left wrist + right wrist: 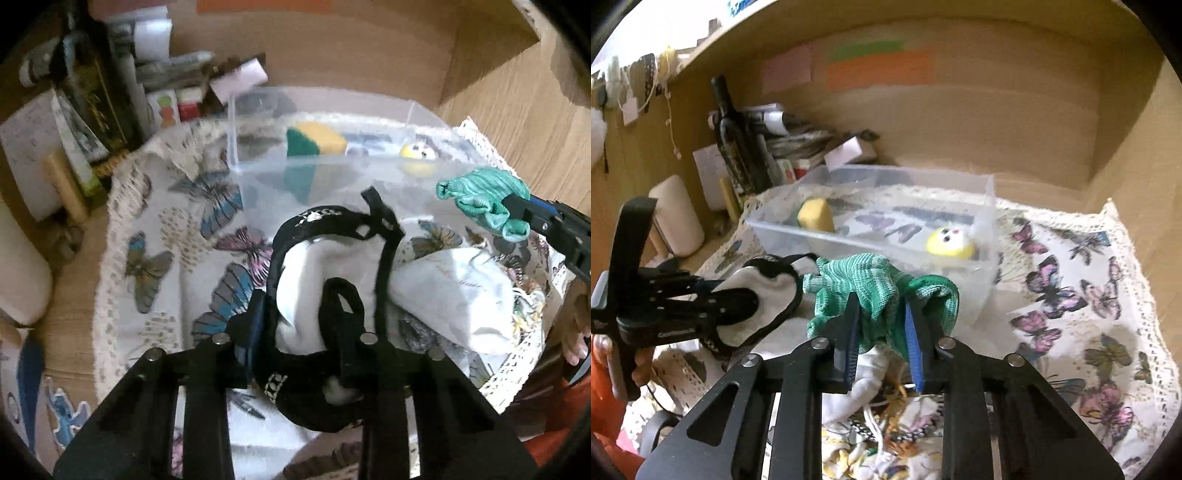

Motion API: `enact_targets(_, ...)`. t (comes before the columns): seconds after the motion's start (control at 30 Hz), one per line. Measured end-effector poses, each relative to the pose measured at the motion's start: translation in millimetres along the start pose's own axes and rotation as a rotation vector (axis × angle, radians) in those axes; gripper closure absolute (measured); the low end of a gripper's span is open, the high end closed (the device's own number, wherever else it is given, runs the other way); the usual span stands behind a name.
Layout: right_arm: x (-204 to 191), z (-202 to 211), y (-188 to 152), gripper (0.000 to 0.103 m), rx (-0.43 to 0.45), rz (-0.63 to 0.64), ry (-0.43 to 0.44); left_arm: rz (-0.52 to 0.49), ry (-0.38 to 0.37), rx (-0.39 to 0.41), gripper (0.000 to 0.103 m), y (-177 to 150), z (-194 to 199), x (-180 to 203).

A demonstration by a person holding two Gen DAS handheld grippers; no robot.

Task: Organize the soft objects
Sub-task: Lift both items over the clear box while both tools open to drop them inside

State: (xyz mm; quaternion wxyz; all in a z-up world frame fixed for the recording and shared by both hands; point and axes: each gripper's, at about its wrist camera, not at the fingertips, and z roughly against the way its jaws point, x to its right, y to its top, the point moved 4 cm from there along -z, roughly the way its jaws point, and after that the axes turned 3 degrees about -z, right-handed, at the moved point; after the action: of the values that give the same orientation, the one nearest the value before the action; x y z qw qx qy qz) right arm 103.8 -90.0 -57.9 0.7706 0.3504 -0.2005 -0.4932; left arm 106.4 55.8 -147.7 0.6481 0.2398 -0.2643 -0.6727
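Bin (988,206) on the counter holds a sponge (815,215) and yellow toy (948,242); left tool (299,328) grips a black-and-white sock (317,295), right tool (881,325) a green glove (875,284).

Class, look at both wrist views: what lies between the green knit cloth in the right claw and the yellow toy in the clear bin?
Only the clear bin's near wall separates green knit cloth from yellow toy, per right wrist view.

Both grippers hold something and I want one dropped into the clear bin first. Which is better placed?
Right. Its gripper, shut on the green glove, sits at the bin wall. The left gripper holds its black-and-white item farther back.
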Motion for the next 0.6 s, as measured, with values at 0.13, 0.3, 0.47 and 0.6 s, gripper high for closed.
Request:
enact_targets(0.13,4.6,13.4,8.5,0.083,0.045,-0.009,-0.017,-0.003,0.019,0.071,0.074,5.6,28.2,-0.6)
enact_targets(0.3,10.5,27.5,21.1,0.083,0.102,-0.018,-0.038,-0.003,0.025,0.163,0.074,26.0,53.9,1.6)
enact_targets(0.47,14.1,33.5,36.0,0.083,0.149,-0.023,-0.052,0.002,0.034,0.247,0.074,51.1,67.1,1.6)
enact_targets(0.6,16.3,34.3,50.2,0.083,0.179,-0.013,-0.064,0.011,0.044,0.3,0.074,73.9,69.9,-2.7)
